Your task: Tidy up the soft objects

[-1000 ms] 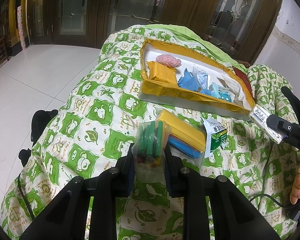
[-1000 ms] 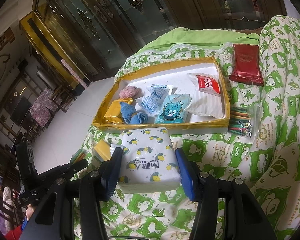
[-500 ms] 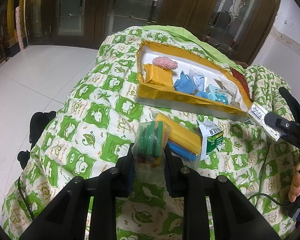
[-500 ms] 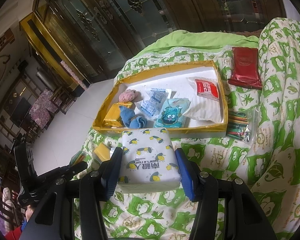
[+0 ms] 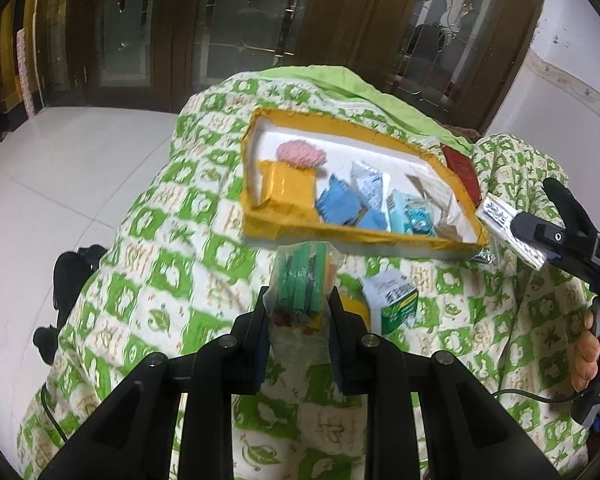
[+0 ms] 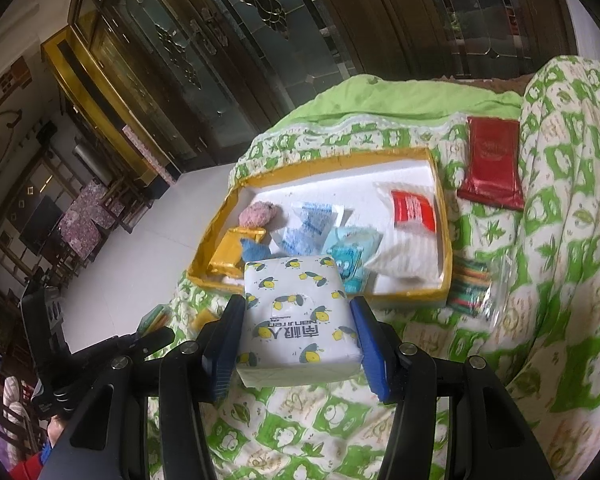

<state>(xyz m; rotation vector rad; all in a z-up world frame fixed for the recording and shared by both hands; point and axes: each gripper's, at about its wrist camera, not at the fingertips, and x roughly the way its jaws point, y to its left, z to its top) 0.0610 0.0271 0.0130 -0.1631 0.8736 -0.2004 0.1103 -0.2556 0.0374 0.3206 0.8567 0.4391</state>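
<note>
Nearest in the left wrist view, the left gripper (image 5: 299,316) pinches a clear plastic bag of green sticks (image 5: 302,284), its pads pressed on the bag's sides, held above the green-and-white patterned quilt (image 5: 172,272). In the right wrist view, the right gripper (image 6: 298,328) clamps a white soft tissue pack printed with yellow lemons (image 6: 298,312) between its blue pads. Just beyond the left gripper, on the quilt, lie a yellow flat pack (image 5: 354,308) and a green-and-white small carton (image 5: 396,304). Farther on sits the yellow-rimmed white foam tray (image 5: 260,224), holding a pink fluffy ball (image 5: 300,152), a yellow packet (image 5: 286,180), blue cloths (image 5: 336,204) and a light-blue cartoon packet (image 5: 410,216). A red foil pouch (image 6: 492,164) lies beyond the tray, and a clear bag of coloured sticks (image 6: 474,288) beside it.
</note>
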